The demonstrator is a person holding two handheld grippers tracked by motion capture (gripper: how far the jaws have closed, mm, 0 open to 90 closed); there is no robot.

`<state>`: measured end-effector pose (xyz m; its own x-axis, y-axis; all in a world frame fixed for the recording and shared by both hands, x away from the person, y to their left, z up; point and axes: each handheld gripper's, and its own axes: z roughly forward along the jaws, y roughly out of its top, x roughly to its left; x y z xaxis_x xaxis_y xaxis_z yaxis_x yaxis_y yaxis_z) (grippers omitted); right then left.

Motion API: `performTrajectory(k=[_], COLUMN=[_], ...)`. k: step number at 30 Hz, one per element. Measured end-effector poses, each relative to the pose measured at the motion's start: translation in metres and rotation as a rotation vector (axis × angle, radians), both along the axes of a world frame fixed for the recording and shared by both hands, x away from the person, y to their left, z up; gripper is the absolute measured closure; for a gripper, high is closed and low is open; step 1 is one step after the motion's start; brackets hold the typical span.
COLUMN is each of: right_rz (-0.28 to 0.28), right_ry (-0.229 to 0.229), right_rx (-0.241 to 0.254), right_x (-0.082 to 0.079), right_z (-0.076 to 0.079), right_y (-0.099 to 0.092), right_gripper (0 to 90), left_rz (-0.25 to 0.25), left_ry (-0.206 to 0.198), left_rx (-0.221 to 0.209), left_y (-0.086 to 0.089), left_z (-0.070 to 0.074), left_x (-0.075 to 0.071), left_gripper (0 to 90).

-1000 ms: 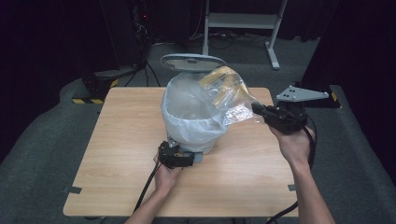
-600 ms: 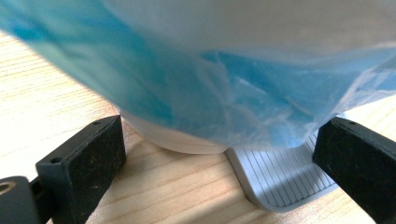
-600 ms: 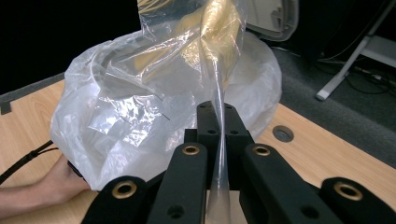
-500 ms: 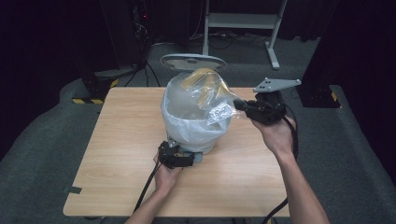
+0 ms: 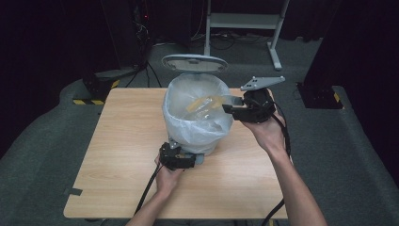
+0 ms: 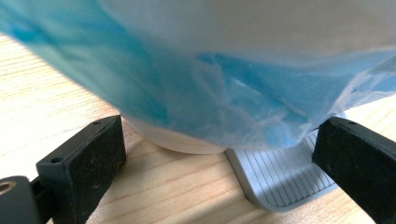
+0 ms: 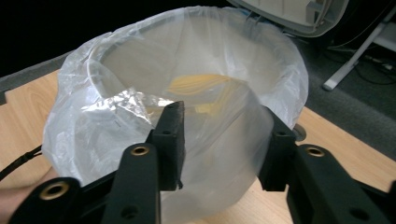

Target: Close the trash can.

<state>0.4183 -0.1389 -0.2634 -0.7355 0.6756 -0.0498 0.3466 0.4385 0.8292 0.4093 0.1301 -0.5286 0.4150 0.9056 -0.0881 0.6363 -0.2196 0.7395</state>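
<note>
A white pedal bin (image 5: pixel 195 127) lined with a clear bag stands mid-table, its lid (image 5: pixel 194 62) tipped up at the back. A crinkled clear wrapper with yellow in it (image 5: pixel 204 106) lies loose inside the bin, also visible through the liner (image 7: pixel 205 86). My right gripper (image 5: pixel 229 104) hovers at the bin's right rim; its jaws have just been opening and stand apart (image 7: pixel 220 112), with only slack liner film in front of them. My left gripper (image 5: pixel 185 150) rests low at the bin's front, jaws wide (image 6: pixel 217 133) on either side of the grey ribbed pedal (image 6: pixel 285 182) and the bin's base.
The wooden table (image 5: pixel 122 141) has bare room left and right of the bin. Behind it stand a white desk frame (image 5: pixel 244 21) and a black-and-yellow striped block (image 5: pixel 89 101) on dark floor. Cables trail from both grippers toward the near edge.
My right gripper carried the wrapper leftward from beside the bin to over its rim, then opened; the wrapper now lies inside the bin. The left gripper has stayed put.
</note>
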Motion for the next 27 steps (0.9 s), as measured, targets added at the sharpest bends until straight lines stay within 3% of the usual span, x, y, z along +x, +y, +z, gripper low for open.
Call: performTrajectory(k=[5, 9, 18, 26, 27], right_rz=[-0.011, -0.005, -0.005, -0.008, -0.008], right_ry=[-0.025, -0.042, -0.083, -0.085, -0.08], right_rx=[0.014, 0.027, 0.046, 0.005, 0.003], right_x=[-0.001, -0.003, -0.003, 0.016, 0.02], right_z=[0.001, 0.002, 0.003, -0.006, -0.007], right_y=[0.0, 0.001, 0.003, 0.028, 0.032], right_gripper=[55.3, 60.1, 82.0, 87.2, 87.8], left_rz=[0.0, 0.0, 0.0, 0.0, 0.014], left_ry=[0.0, 0.0, 0.001, 0.0, -0.007], left_rx=[0.0, 0.0, 0.0, 0.0, -0.024], left_y=[0.0, 0.0, 0.0, 0.0, -0.002], left_z=[0.0, 0.0, 0.0, 0.0, -0.001], left_x=[0.0, 0.0, 0.0, 0.0, 0.0], left_gripper=[2.7, 2.7, 2.7, 2.7, 2.7])
